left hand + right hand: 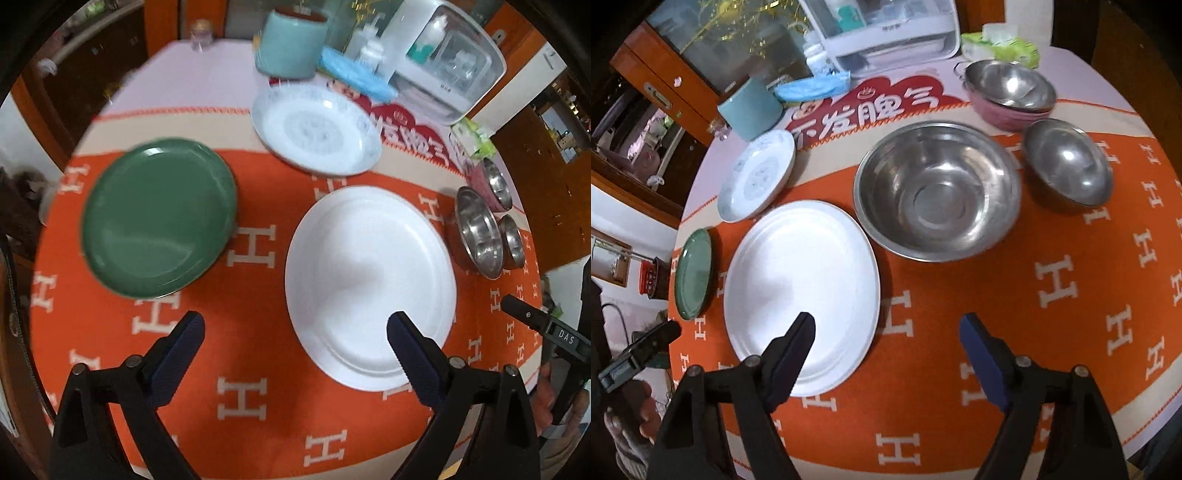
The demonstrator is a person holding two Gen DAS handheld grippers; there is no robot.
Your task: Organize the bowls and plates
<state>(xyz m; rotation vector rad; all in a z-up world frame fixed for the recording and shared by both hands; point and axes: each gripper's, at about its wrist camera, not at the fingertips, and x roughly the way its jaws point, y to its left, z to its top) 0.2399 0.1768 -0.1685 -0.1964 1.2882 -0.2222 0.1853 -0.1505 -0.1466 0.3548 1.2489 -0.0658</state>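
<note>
Your left gripper (295, 332) and right gripper (886, 332) both hang with fingers wide, holding nothing. The large white plate (369, 280) lies beneath, between the green plate (159, 218) and the big steel bowl (938, 192); the teal jar (291, 44) stands behind on the surface (997, 302).
</note>
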